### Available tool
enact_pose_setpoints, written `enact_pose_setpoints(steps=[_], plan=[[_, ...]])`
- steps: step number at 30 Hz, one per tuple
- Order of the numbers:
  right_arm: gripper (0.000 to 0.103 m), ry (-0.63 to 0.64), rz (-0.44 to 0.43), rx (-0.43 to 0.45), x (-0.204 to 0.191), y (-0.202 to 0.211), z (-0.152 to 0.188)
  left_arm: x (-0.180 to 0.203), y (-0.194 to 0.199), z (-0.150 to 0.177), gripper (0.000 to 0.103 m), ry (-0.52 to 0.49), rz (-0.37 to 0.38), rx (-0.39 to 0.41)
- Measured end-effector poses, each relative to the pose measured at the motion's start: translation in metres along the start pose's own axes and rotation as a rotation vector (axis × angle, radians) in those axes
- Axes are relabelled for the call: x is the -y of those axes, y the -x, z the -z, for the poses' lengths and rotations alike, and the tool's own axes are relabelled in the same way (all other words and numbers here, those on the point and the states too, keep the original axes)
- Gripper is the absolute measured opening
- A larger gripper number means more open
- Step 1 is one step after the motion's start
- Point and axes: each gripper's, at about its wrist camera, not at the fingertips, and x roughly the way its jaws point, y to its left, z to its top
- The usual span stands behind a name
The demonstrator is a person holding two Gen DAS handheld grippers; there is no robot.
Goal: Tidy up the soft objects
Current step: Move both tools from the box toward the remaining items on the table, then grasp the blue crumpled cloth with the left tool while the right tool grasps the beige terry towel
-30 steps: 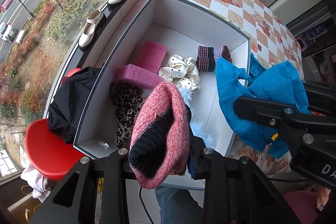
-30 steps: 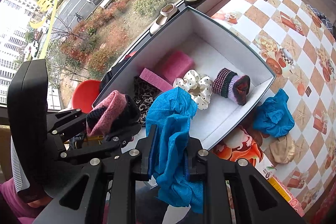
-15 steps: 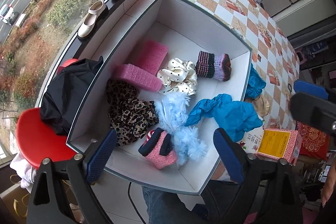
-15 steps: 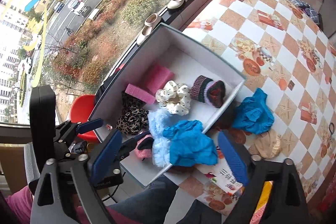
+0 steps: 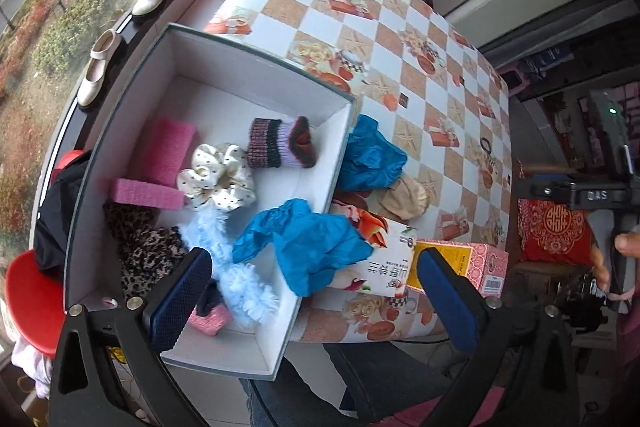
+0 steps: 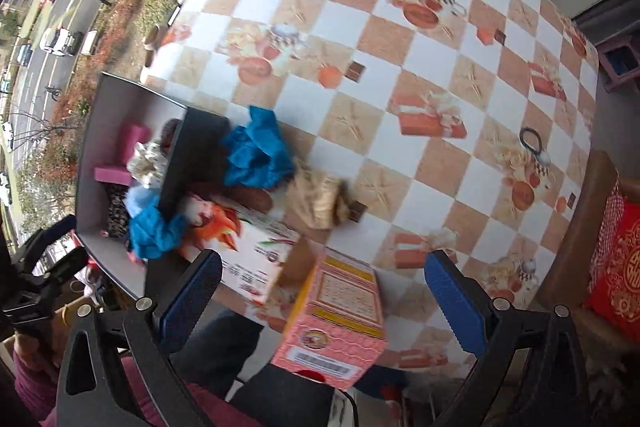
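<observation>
The left claw [image 5: 314, 297] was opening, nothing between its blue pads, hanging over the near corner of the white box [image 5: 260, 67]. Just beyond its fingers lay a blue cloth [image 5: 308, 243] draped over the box's right wall, a pale blue fluffy piece [image 5: 240, 279] and a pink knitted piece [image 5: 210, 319]. Further in sat a spotted scrunchie [image 5: 218, 179], a striped knit cuff [image 5: 280, 143] and pink foam blocks [image 5: 168, 147]. The right claw [image 6: 322, 291] stood released and empty above a pink carton [image 6: 340, 319] on the checked desk [image 6: 400, 47]. Past it, beside the box, rested a second blue cloth [image 6: 256, 155] and a beige item [image 6: 316, 199], blurred, possibly fabric.
</observation>
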Motion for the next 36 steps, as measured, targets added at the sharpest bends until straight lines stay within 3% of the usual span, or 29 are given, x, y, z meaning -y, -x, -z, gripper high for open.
enact_pose_setpoints(steps=[5, 9, 17, 19, 21, 22, 26, 31, 33, 36], plan=[[0.102, 0.032, 0.009, -0.088, 0.028, -0.052, -0.005, 0.052, -0.031, 0.009, 0.102, -0.129, 0.041, -0.084], [0.102, 0.084, -0.034, -0.152, 0.029, -0.096, -0.022, 0.075, -0.048, 0.013, 0.102, -0.128, 0.027, -0.11], [0.102, 0.309, -0.062, -0.205, -0.007, -0.158, -0.053, 0.091, -0.063, -0.013, 0.102, -0.083, -0.109, -0.088], [0.102, 0.358, -0.033, -0.201, -0.016, -0.167, -0.052, 0.096, -0.071, -0.023, 0.102, -0.095, -0.163, -0.079], [0.102, 0.395, 0.115, -0.182, -0.016, -0.177, -0.049, 0.106, -0.083, -0.031, 0.102, -0.129, -0.211, -0.079], [0.102, 0.382, 0.185, -0.165, -0.009, -0.179, -0.048, 0.111, -0.091, -0.034, 0.102, -0.146, -0.227, -0.085], [0.102, 0.171, 0.18, -0.113, 0.055, -0.172, -0.051, 0.131, -0.129, -0.048, 0.102, -0.184, -0.256, -0.126], [0.102, -0.035, 0.137, -0.126, 0.143, -0.17, -0.034, 0.126, -0.18, -0.07, 0.102, -0.038, -0.263, -0.188], [0.102, -0.07, 0.141, -0.134, 0.164, -0.17, -0.021, 0.128, -0.191, -0.076, 0.102, -0.029, -0.309, -0.194], [0.102, -0.101, 0.13, -0.137, 0.181, -0.171, -0.005, 0.127, -0.208, -0.084, 0.102, -0.017, -0.316, -0.228]])
